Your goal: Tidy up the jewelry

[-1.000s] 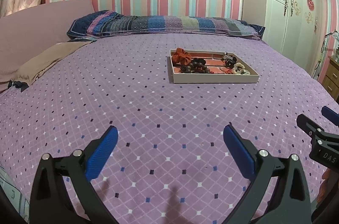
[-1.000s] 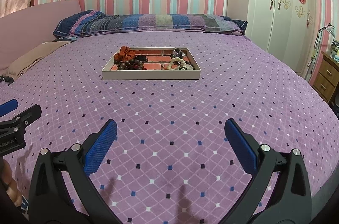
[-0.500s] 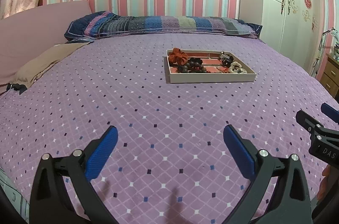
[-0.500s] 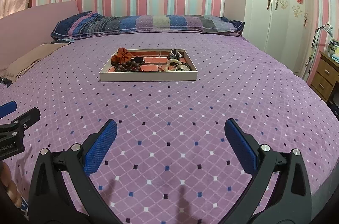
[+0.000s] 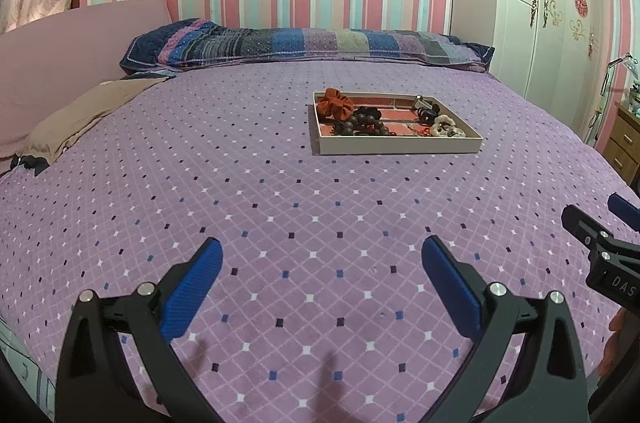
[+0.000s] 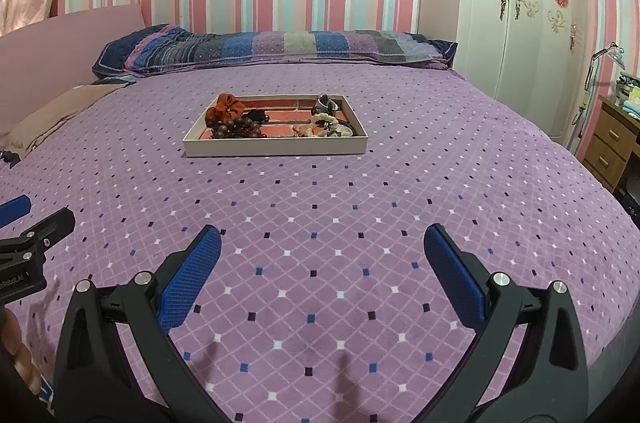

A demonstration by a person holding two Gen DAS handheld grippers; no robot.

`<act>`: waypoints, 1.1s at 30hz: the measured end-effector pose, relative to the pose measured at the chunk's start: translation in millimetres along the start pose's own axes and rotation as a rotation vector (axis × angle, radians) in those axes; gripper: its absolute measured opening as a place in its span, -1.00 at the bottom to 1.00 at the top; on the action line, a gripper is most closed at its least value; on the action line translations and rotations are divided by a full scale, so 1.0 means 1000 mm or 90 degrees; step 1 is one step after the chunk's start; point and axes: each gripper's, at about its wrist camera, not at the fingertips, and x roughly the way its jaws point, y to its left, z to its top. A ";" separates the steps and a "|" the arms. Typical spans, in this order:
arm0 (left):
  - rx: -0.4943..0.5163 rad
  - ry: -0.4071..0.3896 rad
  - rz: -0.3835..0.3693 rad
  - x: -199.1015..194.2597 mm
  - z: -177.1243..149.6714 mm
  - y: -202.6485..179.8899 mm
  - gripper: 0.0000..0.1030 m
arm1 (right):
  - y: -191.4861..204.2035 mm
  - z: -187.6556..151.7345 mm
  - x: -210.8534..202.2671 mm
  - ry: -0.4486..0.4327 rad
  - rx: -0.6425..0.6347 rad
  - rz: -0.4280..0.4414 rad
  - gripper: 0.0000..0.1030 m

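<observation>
A shallow beige tray [image 5: 400, 145] [image 6: 276, 146] lies in the middle of the purple bed. It holds an orange scrunchie [image 5: 335, 102] [image 6: 225, 105], dark wooden beads [image 5: 362, 122] [image 6: 236, 127], a cream scrunchie [image 5: 447, 127] [image 6: 326, 124] and small dark pieces. My left gripper [image 5: 322, 255] is open and empty, low over the bed's near part, well short of the tray. My right gripper [image 6: 322, 243] is open and empty, also well short of it. Each gripper shows at the edge of the other's view.
A striped pillow [image 5: 304, 43] lies at the head of the bed. A tan cloth [image 5: 88, 111] lies at the left. A white wardrobe [image 6: 520, 15] and a wooden drawer unit [image 6: 612, 143] stand to the right of the bed.
Both grippers have tilted and risen slightly; the tray sits a little lower and further off in both views. The jaws stay open.
</observation>
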 end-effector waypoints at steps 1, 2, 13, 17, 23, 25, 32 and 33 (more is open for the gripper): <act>0.000 0.000 0.000 0.000 0.000 0.000 0.89 | 0.000 0.000 0.000 0.000 0.000 -0.001 0.92; 0.000 0.001 0.000 0.000 0.000 0.000 0.89 | 0.000 0.001 0.000 0.000 0.000 -0.001 0.92; -0.005 0.000 0.002 0.001 -0.002 0.003 0.89 | 0.001 0.001 0.000 0.001 -0.003 -0.002 0.92; -0.005 0.001 0.003 0.001 -0.003 0.003 0.89 | 0.001 0.001 0.000 0.000 -0.003 -0.002 0.92; -0.007 0.002 0.002 0.001 -0.003 0.005 0.89 | 0.001 0.001 0.000 0.001 -0.003 -0.001 0.92; -0.007 0.002 0.002 0.001 -0.003 0.005 0.89 | 0.001 0.001 0.000 0.000 -0.003 -0.001 0.92; -0.008 0.003 0.003 0.002 -0.003 0.006 0.89 | 0.001 0.000 0.000 0.002 -0.004 -0.001 0.92; -0.008 0.003 0.004 0.002 -0.003 0.006 0.89 | 0.001 0.000 0.000 0.001 -0.004 -0.001 0.92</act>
